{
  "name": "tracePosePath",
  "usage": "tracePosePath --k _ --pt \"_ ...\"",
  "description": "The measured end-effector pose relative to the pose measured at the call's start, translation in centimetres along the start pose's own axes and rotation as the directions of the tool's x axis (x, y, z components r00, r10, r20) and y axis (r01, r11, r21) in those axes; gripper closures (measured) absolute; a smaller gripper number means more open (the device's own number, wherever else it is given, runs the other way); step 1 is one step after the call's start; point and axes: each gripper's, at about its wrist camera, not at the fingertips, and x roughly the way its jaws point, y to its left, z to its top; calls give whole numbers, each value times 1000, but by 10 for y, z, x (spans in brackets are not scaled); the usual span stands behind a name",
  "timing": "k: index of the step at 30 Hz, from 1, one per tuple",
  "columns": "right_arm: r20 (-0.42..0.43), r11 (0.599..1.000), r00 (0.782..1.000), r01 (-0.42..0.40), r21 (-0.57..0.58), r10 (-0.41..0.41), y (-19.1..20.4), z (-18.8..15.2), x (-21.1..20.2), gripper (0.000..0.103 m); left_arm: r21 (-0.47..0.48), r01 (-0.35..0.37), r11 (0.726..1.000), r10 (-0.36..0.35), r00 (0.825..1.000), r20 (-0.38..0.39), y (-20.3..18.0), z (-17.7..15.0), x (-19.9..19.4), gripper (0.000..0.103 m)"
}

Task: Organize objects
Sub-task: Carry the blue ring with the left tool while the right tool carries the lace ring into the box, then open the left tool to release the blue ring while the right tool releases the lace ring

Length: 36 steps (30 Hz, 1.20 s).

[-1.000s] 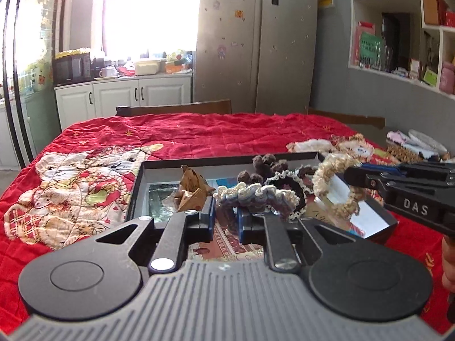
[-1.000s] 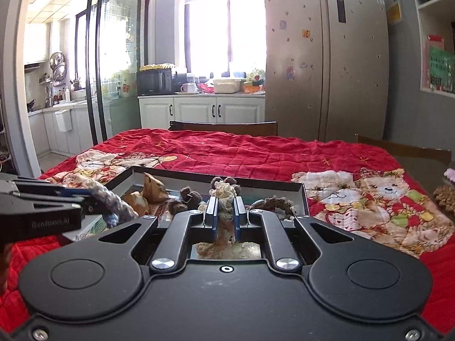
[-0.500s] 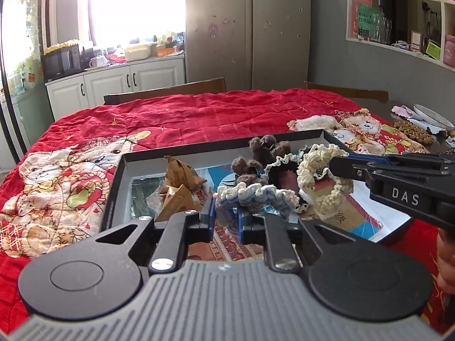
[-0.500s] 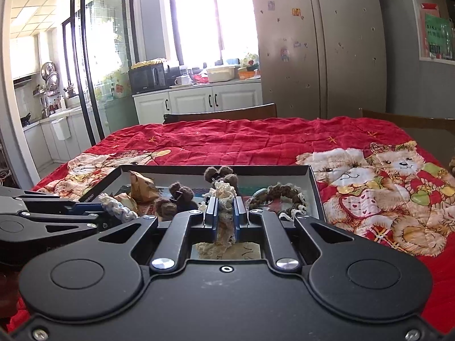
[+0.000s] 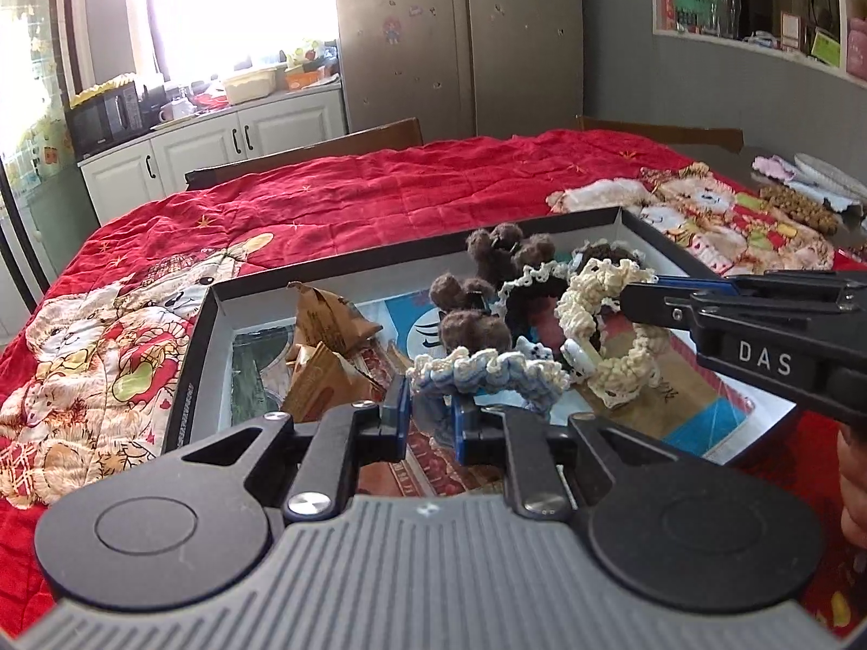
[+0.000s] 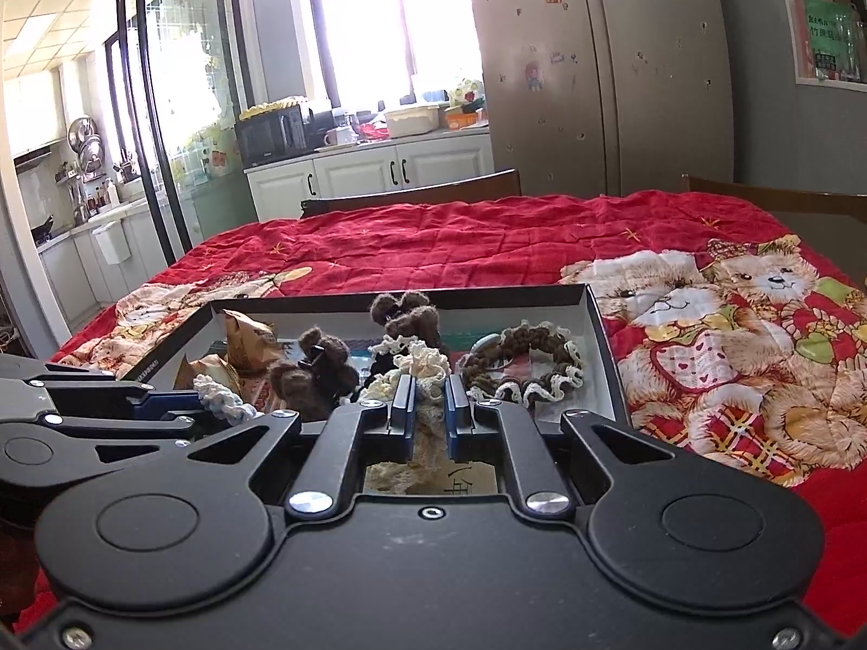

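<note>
A shallow black box (image 5: 187,374) (image 6: 604,346) lies on the red quilt and holds hair ties and snacks. My left gripper (image 5: 431,411) is shut on a blue-and-cream crocheted scrunchie (image 5: 487,371) just above the box's near side. My right gripper (image 6: 431,406) is shut on a cream crocheted scrunchie (image 5: 601,325) (image 6: 420,368), hanging over the box's right half. In the box lie two brown pom-pom ties (image 5: 471,319) (image 6: 403,314), a brown-and-cream scrunchie (image 6: 525,360), a black-and-white one (image 5: 534,284) and brown wrapped packets (image 5: 325,346) (image 6: 246,336).
The red bear-print quilt (image 5: 379,189) covers the table around the box. Chair backs (image 5: 303,154) stand at the far edge. At the far right lie a plate and small items (image 5: 796,195). A person's hand (image 5: 853,482) shows at the right edge.
Both grippers have come down and closer to the box with their scrunchies still held. The box fills more of each view, and both views have rolled slightly.
</note>
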Motion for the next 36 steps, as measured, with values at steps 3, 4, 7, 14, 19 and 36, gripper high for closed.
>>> tracePosePath --k 3,4,7,14,19,36 --pt "-13 1000 1000 3 6 -3 -1 -1 3 92 11 -4 1000 4 1000 -17 -1 2 4 84" --pt "-18 1000 1000 4 7 -4 -2 -2 4 92 15 -6 1000 7 1000 -23 -1 2 5 84" --pt "-30 1000 999 13 5 -13 -2 -3 7 92 35 -10 999 11 999 -45 -3 4 10 84" --pt "-48 1000 999 19 4 -19 -3 -5 12 92 66 -15 998 21 997 -80 -7 6 19 84" --pt "-58 1000 998 24 -1 -24 -4 -7 14 92 69 -18 997 24 996 -88 -6 7 21 84" --pt "-53 999 998 37 5 -36 -3 -6 11 87 57 -12 998 16 998 -66 -6 5 15 58"
